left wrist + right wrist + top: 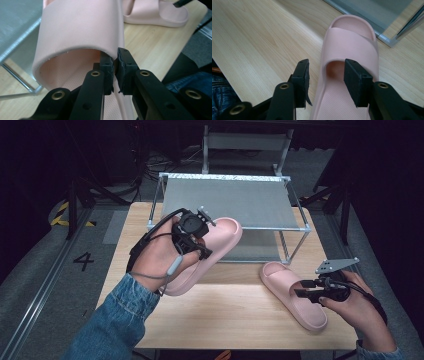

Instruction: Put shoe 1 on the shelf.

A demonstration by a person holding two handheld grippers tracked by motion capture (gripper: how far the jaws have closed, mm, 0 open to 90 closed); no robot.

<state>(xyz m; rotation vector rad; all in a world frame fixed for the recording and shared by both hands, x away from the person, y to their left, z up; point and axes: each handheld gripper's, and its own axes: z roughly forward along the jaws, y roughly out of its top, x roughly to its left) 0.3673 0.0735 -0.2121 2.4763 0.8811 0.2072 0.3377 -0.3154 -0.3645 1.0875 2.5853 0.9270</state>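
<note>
My left gripper [115, 72] pinches only the strap edge of the lifted slipper [220, 242] at centre frame, by the rack [232, 202]; that thin bite may slip; my right gripper [325, 80] gapes astride the second slipper [352, 47] on the table [257, 40], lower right; closing crooked may shove it.

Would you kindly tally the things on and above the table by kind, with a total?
Pink slippers: 2, one held, one on the table
Metal rack: 1
Hand-held grippers: 2, left, right
Total: 5
</note>
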